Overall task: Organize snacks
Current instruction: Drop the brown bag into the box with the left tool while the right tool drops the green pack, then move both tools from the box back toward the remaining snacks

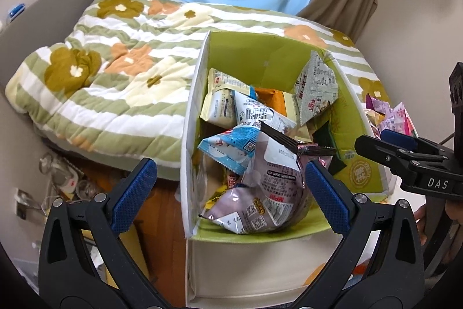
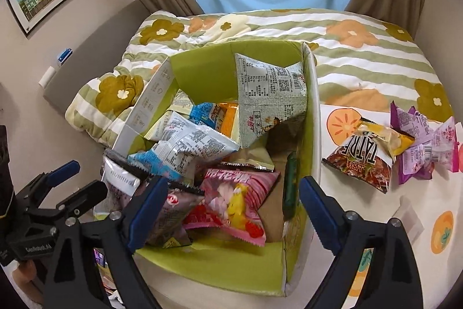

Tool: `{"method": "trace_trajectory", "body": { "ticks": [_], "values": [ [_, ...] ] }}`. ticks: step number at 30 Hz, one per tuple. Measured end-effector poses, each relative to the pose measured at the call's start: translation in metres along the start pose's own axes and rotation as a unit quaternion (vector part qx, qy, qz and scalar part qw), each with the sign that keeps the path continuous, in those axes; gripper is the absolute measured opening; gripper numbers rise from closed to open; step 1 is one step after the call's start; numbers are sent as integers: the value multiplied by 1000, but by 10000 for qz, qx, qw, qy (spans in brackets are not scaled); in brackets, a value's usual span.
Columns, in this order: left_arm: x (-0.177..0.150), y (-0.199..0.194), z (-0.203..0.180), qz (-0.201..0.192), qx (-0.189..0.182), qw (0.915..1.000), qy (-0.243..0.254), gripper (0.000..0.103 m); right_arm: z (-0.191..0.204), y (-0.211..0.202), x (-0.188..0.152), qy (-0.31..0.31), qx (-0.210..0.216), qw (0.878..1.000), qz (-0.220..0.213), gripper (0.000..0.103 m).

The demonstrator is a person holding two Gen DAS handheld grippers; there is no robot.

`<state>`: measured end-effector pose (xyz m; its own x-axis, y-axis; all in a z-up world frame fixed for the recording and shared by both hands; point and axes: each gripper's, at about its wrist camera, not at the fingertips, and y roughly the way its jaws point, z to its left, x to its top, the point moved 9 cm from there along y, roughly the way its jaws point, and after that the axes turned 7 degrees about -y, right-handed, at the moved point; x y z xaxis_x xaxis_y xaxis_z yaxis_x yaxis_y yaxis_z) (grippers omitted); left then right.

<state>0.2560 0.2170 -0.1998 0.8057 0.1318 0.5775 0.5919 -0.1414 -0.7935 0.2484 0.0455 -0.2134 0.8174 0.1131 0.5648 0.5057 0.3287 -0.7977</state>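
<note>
A cardboard box [image 1: 191, 135] with a green inside holds several snack packets. My left gripper [image 1: 231, 193] hovers open over its near end, above a silvery purple packet [image 1: 269, 193] that its pads do not touch. In the right wrist view the same box [image 2: 314, 106] is below my right gripper [image 2: 233, 210], which is open. A pink packet [image 2: 231, 201] lies in the box between its fingers, free of the pads. Each gripper shows in the other's view: the right gripper [image 1: 376, 139] at the box's right side, the left gripper [image 2: 84, 178] at its left.
Loose packets lie on the patterned tabletop [image 2: 405, 222] right of the box: a brown and yellow packet [image 2: 361, 155] and purple and pink packets [image 2: 416, 141]. A flowered quilt [image 1: 115, 62] covers the bed behind. Clutter [image 1: 63, 181] sits on the floor at the left.
</note>
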Motion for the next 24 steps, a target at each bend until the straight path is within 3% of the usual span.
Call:
{"method": "trace_trajectory", "body": {
  "ticks": [13,19,21,24],
  "values": [
    [9,-29,-38,-367,-375,9980,340,102,-13,-56,3,7,-199,9980,-596,90],
    [4,-27,-78,-333,-718,9951,598,102,-49,-94,-5,53,-727,9946,-743,91],
    [1,-27,-92,-317,-786,9942,658,102,-65,-105,-10,118,-833,9933,-793,102],
    [-4,-29,-115,-334,-823,9929,788,102,-92,-121,-16,263,-889,9920,-859,103]
  ]
}}
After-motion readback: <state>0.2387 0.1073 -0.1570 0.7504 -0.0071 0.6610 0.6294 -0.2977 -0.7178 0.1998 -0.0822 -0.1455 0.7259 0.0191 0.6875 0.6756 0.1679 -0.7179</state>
